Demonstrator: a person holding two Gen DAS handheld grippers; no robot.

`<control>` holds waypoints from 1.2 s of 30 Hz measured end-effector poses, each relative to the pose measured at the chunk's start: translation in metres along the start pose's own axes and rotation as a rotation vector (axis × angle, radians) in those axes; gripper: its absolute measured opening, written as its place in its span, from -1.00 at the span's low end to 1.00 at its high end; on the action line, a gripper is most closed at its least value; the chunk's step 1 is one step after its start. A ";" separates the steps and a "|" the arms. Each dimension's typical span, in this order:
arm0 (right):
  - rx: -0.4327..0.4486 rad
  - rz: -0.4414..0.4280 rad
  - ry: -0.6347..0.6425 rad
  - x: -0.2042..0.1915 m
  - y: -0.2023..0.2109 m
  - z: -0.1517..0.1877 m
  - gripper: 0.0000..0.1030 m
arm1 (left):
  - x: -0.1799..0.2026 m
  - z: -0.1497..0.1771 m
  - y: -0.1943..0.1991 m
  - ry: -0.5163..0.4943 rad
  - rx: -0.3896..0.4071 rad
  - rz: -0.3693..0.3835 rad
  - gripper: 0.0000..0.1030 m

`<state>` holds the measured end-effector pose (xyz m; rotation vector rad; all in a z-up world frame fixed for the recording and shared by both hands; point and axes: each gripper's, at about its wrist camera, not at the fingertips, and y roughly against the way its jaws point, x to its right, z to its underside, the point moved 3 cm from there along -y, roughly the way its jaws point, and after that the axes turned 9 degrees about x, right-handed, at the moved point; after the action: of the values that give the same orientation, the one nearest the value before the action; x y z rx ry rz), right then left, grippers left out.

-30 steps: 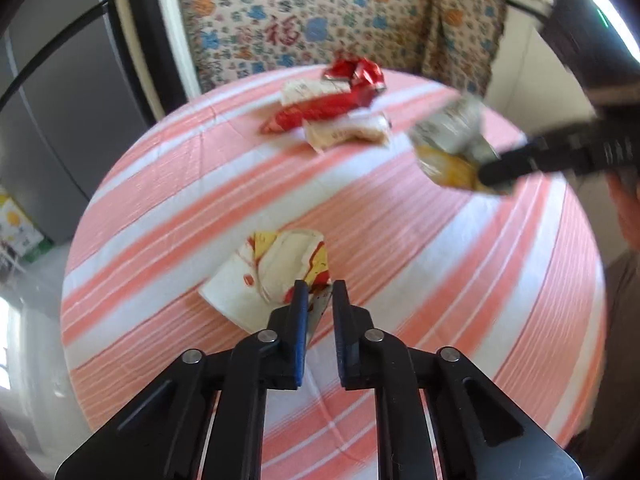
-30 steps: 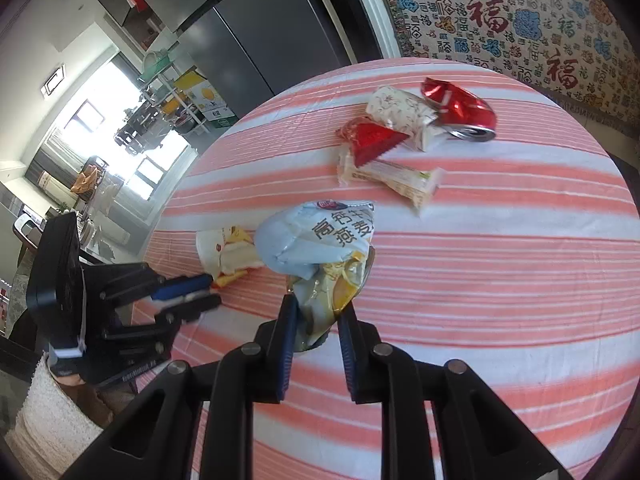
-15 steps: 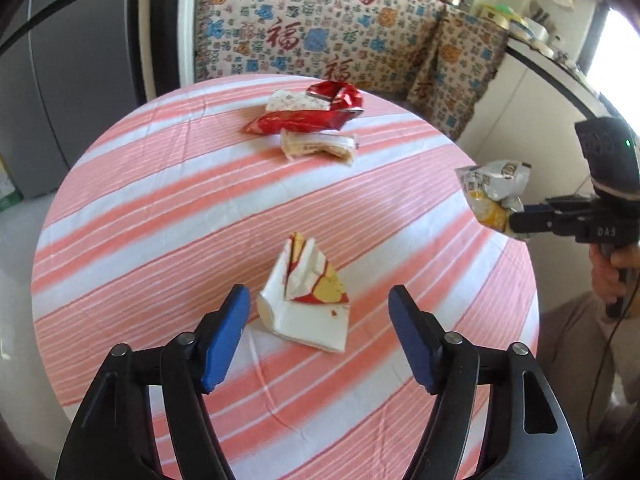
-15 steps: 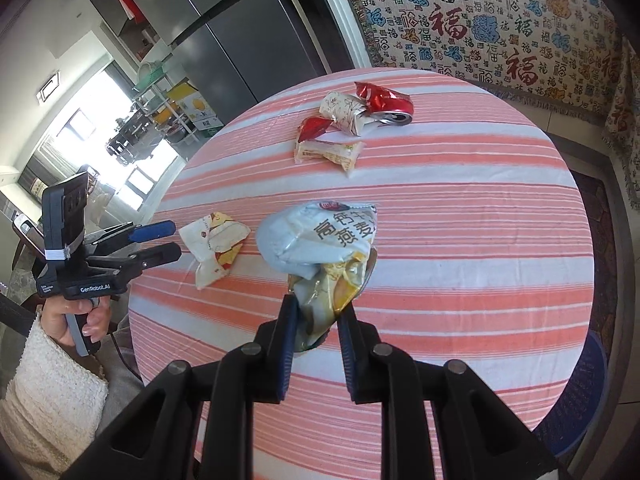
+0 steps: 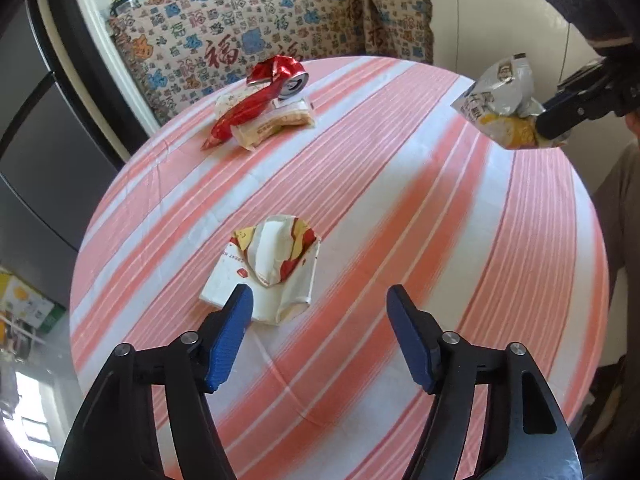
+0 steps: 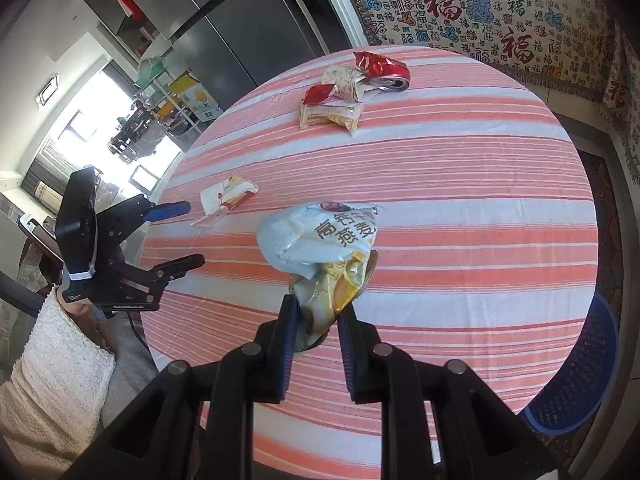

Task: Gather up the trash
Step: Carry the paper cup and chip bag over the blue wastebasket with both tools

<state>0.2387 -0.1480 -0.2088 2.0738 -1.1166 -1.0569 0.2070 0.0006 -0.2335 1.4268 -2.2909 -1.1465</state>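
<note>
A crumpled white, red and yellow paper wrapper (image 5: 272,264) lies on the striped tablecloth (image 5: 400,208). My left gripper (image 5: 318,300) hangs just short of it, and its jaws are closing. The left fingertip (image 5: 236,312) overlaps the wrapper's near corner, and no pad presses on it. The right wrist view also shows this wrapper (image 6: 226,196) and the left gripper (image 6: 192,234). My right gripper (image 6: 318,308) is shut on a crinkled grey and yellow snack bag (image 6: 320,240), held up above the table. The left wrist view shows that bag (image 5: 500,104) at the table's right edge.
At the far side of the table lies a pile of trash: a crushed red can (image 5: 284,76), a red wrapper (image 5: 240,116) and pale packets (image 5: 276,124). A blue mesh basket (image 6: 580,380) stands on the floor beside the table. Behind are a patterned cloth and a dark fridge.
The left jaws were shut at the wrapper's corner and have opened wide; the wrapper lies loose on the table. The left gripper has rolled. The right gripper carried the bag towards the table's edge.
</note>
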 end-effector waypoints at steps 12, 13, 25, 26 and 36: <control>0.025 0.009 -0.012 0.012 0.026 -0.006 -0.60 | -0.007 -0.029 0.005 0.319 0.060 0.089 -0.93; 0.030 0.018 -0.015 0.017 0.030 -0.006 -0.60 | 0.000 -0.037 0.007 0.333 0.067 0.106 -0.93; 0.126 0.167 -0.146 0.121 0.108 -0.001 -0.60 | 0.150 -0.166 -0.028 0.349 0.093 0.366 -0.93; 0.130 0.190 -0.161 0.133 0.116 0.001 -0.60 | 0.163 -0.175 -0.034 0.353 0.090 0.391 -0.93; 0.074 0.376 -0.348 0.267 0.149 0.052 -0.60 | 0.275 -0.231 -0.123 0.352 -0.026 0.499 -0.93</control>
<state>0.2244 -0.4575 -0.2250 1.6729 -1.6617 -1.2225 0.2735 -0.3727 -0.2230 0.8783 -2.1824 -0.7082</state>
